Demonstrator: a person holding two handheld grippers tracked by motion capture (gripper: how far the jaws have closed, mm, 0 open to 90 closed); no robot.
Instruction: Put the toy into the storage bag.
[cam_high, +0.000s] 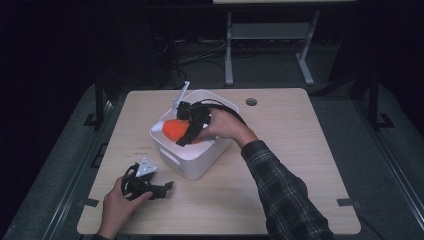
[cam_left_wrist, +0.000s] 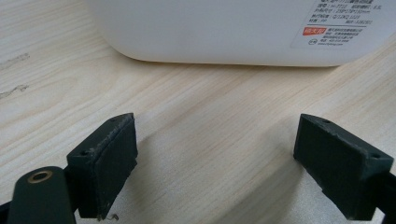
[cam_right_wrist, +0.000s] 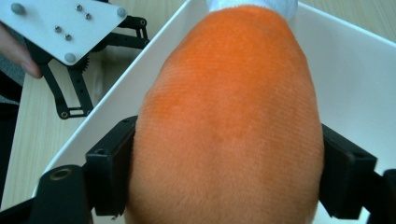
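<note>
Two tongs | right (cam_right_wrist: 224, 177) grips orange plush (cam_right_wrist: 229, 126), lengthwise in bin (cam_right_wrist: 355, 70) | left (cam_left_wrist: 219, 163) wide

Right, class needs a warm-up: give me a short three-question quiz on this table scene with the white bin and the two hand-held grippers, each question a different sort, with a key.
1. True or false: the left gripper has something between its jaws.
2. Multiple choice: the orange plush toy sits (a) on the bare table, (b) inside the white bin, (c) on the floor.
3. Short answer: what flanks the toy on both sides in the right gripper view?

Key
1. False: its jaws stand open over the wooden table.
2. b
3. The two black jaws of the right gripper, against the toy's sides.
</note>
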